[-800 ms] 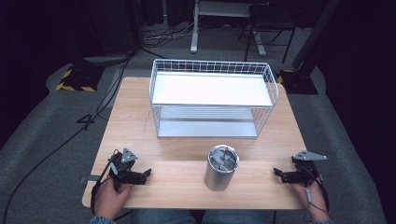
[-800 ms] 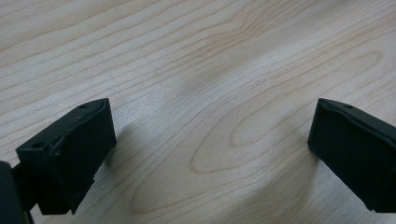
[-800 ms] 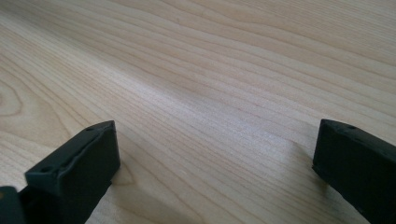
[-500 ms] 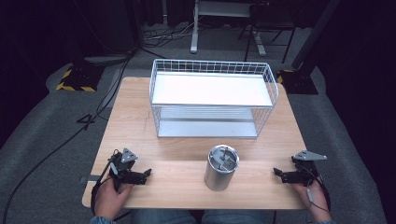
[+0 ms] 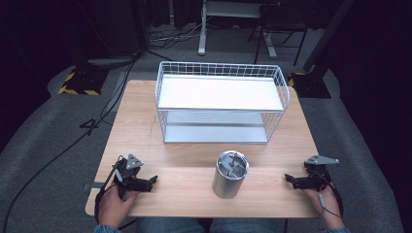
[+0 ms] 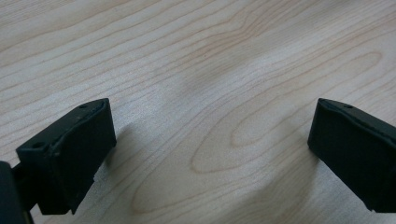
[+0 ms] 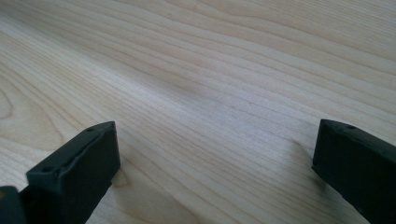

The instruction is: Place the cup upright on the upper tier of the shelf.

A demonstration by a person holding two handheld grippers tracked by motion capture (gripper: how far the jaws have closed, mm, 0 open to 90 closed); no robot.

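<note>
Wood counter (image 5: 194,170), dark room. Steel cup (image 5: 230,174) upright front-centre, before the wire rack (image 5: 221,102). Left gripper (image 5: 148,181) and right gripper (image 5: 290,179) flank it, fingers spread wide, empty, likely staged for pickup.

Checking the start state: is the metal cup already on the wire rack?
No, the metal cup stands on the table, in front of the wire rack.

A steel tumbler (image 5: 230,174) stands upright, lidded, near the wooden table's (image 5: 194,150) front edge.

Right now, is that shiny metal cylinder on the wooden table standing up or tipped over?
Upright: the shiny metal cylinder stands on its base, round top facing up.
</note>
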